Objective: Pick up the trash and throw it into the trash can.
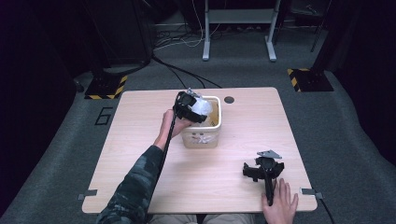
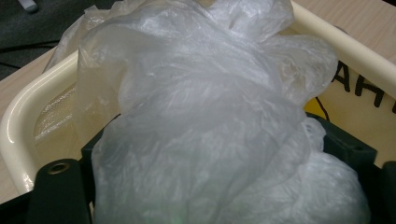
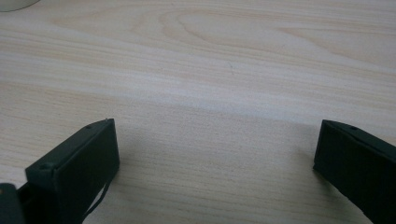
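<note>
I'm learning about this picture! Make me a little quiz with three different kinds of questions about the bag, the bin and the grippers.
1. True or false: the right hand-held gripper lies on the table with its jaws open.
2. What does the left hand-held gripper hold?
A. a clear plastic bag
B. a red cup
C. a spoon
3. Fill in: the bag is bunched over the cream-coloured ____.

Key:
1. True
2. A
3. bin

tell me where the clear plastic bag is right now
In the high view the plastic bag sits bunched at the mouth of the cream bin at table centre, held by the left gripper.
</note>
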Available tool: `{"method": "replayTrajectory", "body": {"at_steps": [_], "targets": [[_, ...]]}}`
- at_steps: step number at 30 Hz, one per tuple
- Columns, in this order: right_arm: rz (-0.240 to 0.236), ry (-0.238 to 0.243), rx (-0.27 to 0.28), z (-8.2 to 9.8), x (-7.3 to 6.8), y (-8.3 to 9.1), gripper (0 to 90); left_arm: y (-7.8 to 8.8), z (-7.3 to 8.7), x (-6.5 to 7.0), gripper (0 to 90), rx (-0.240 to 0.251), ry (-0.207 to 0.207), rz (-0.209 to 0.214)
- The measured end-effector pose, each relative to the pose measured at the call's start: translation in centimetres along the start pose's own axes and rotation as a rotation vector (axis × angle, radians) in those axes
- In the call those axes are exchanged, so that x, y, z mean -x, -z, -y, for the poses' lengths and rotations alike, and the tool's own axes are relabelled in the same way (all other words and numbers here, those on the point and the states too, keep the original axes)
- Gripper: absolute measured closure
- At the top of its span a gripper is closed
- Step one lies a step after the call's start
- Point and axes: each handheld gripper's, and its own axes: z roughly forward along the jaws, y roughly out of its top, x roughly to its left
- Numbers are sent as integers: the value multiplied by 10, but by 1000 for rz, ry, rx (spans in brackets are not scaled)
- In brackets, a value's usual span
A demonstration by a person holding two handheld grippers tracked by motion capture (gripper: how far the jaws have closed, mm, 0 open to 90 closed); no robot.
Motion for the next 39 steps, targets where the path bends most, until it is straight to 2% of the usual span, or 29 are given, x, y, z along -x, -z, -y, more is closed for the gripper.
{"method": "replayTrajectory", "body": {"at_steps": [9, 14, 19, 26, 29, 33, 36, 39], "targets": [[1, -3, 1, 0, 0, 0, 0, 13, -1, 1, 14, 33, -2, 1], [0, 0, 0, 0, 0, 0, 0, 27, 2, 1, 0, 49, -16, 5], [0, 1, 0, 0, 0, 0, 0, 45, 12, 4, 0, 76, -35, -11], [1, 2, 0, 0, 0, 0, 0, 70, 40, 10, 0, 118, -54, -33], [1, 2, -1, 0, 0, 0, 0, 79, 55, 13, 0, 131, -75, -49], [1, 0, 0, 0, 0, 0, 0, 90, 77, 17, 0, 165, -66, -57], [0, 0, 0, 0, 0, 0, 0, 93, 95, 17, 0, 169, -66, -68], [0, -1, 0, 0, 0, 0, 0, 91, 120, 16, 0, 139, -62, -78]]}}
